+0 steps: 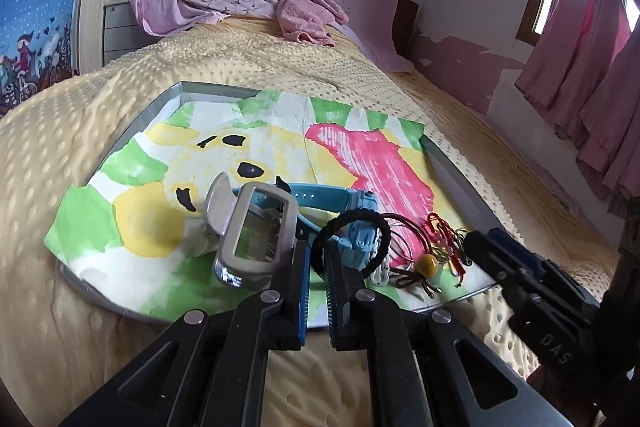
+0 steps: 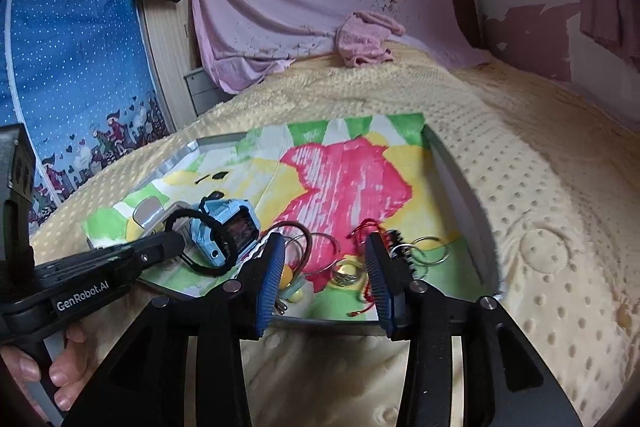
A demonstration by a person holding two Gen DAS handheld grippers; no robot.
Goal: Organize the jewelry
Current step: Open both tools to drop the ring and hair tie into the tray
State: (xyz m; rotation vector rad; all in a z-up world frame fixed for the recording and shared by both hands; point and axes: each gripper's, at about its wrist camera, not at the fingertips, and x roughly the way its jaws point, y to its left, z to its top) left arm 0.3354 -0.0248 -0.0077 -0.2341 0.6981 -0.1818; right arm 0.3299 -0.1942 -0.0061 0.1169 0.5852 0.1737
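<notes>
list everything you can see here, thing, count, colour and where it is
tray: one, grey, on the bed
painted paper: one, green, yellow, pink, lining the tray
blue watch: one, light blue, tray's near left
silver watch: one, silver-grey, left of the blue watch
black hair tie: one, black, looped by the blue watch
red cord: one, red, near right of tray
yellow bead: one, yellow, on a brown cord
rings: several, silver, near right
blanket: one, cream, dotted, covering the bed
towel: one, pink, far end
left hand-held gripper: black, shut, nothing visibly pinched
right hand-held gripper: black, open over the rings
</notes>
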